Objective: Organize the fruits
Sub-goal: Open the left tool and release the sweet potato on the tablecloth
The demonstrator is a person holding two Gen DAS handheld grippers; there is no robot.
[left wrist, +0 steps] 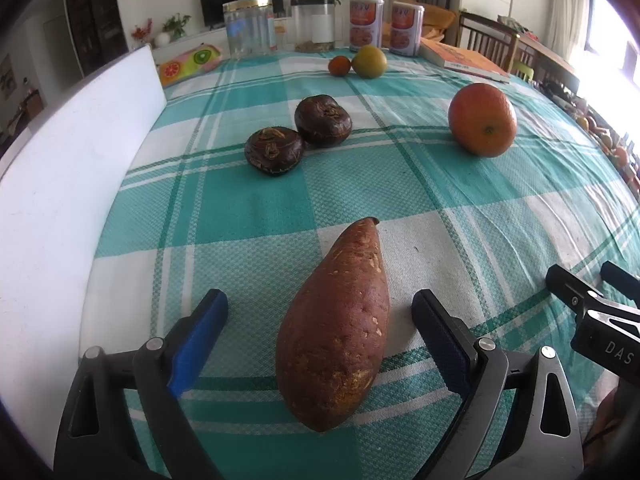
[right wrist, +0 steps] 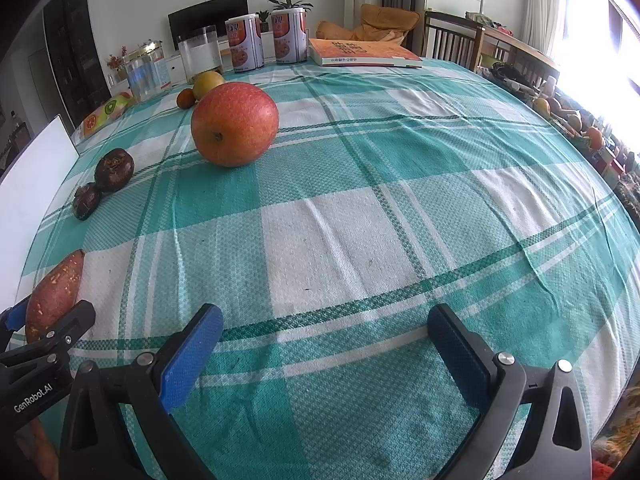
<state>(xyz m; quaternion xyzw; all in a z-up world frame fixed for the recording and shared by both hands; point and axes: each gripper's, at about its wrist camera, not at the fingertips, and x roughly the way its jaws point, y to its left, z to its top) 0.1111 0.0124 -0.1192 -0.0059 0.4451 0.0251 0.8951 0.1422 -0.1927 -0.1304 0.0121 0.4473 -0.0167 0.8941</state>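
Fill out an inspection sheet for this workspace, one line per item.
Surface: table under a teal and white checked tablecloth, slightly wrinkled.
Job's things: sweet potato lying flat; two dark brown round fruits side by side; large orange-red fruit alone; small orange fruit beside a yellow-green fruit.
Clutter: clear jar, two printed cans, book, white board.
Grippers: left gripper open around the sweet potato, pads clear; right gripper open, empty.
Cables: nothing seen.
Surroundings: chairs, plants, bright window.
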